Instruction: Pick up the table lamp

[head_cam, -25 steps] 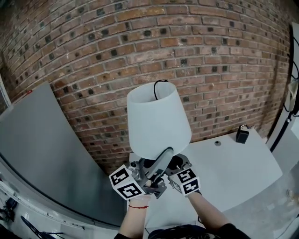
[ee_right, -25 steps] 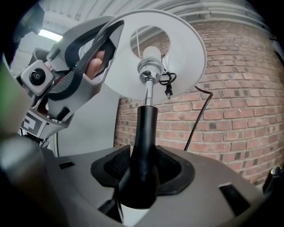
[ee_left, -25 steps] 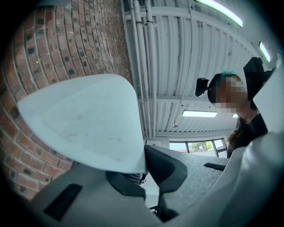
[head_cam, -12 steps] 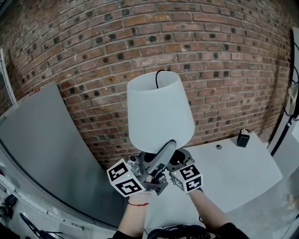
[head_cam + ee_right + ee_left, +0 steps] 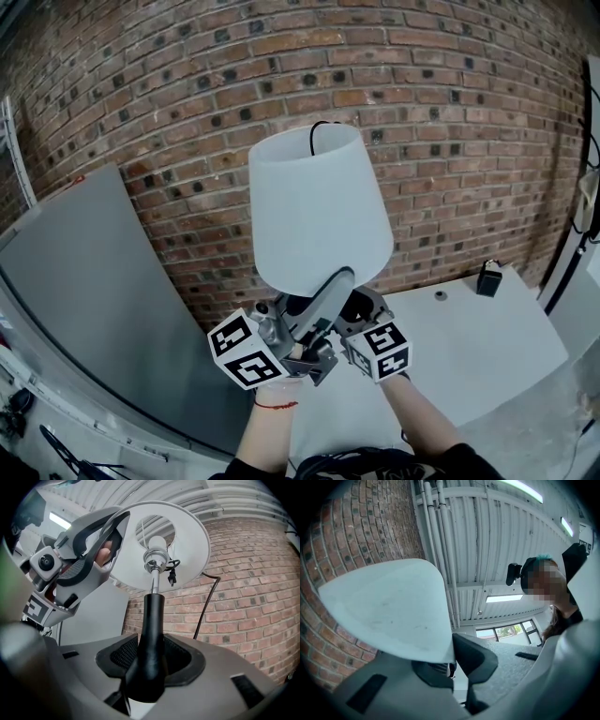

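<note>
Table lamp (image 5: 314,211) sits centre frame, looks clear of the bench (image 5: 487,347). Right gripper (image 5: 151,656) fingers clamp its black stem. Left gripper (image 5: 452,663) fingers pinched shut on the shade's lower rim. Pick-up basically done; what's left is a steady hold w/ both.

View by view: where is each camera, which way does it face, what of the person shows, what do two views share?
Head view: head-mounted, facing forward and down at the lampshade against the brick wall; forearms, left gripper, right gripper show.
Left gripper view: on that gripper, tilted up at the ceiling, jaws shut on the lampshade's rim; the person's head shows.
Right gripper view: on that gripper, facing the wall, jaws clamping the lamp stem; the left gripper shows.
Shared: head and right gripper views show lampshade, wall, left gripper.
</note>
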### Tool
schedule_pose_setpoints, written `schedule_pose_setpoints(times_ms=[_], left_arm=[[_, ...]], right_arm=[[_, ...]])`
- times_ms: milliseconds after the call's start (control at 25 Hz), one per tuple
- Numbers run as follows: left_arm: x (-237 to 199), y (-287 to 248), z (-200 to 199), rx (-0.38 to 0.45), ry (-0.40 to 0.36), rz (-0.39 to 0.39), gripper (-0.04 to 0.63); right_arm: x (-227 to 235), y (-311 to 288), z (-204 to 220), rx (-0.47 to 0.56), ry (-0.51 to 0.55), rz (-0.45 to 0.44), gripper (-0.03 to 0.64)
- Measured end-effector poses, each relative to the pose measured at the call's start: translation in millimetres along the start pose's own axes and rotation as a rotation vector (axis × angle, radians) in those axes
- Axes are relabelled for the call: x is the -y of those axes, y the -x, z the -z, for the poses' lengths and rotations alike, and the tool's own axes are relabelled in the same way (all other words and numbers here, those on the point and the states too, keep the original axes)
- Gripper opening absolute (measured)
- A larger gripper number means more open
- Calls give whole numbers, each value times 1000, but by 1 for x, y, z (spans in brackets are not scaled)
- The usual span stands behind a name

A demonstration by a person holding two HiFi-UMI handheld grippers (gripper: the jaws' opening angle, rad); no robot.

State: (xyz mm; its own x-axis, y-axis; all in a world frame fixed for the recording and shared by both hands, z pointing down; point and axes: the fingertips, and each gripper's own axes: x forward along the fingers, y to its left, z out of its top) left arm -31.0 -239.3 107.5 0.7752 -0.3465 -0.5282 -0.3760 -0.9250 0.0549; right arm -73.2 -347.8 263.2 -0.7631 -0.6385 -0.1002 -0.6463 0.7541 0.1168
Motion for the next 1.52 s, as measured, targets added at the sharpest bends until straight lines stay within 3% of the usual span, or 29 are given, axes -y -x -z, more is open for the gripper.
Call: schedule_pose_setpoints(times_ms=[520,1520], left_arm=[[10,-13,-14,4,-38,10,8],[9,-14,-11,-12,-38,7,8]], right_arm=[[4,2,-24,55,0,-4,173],[4,1,-24,61,-18,-1,170]])
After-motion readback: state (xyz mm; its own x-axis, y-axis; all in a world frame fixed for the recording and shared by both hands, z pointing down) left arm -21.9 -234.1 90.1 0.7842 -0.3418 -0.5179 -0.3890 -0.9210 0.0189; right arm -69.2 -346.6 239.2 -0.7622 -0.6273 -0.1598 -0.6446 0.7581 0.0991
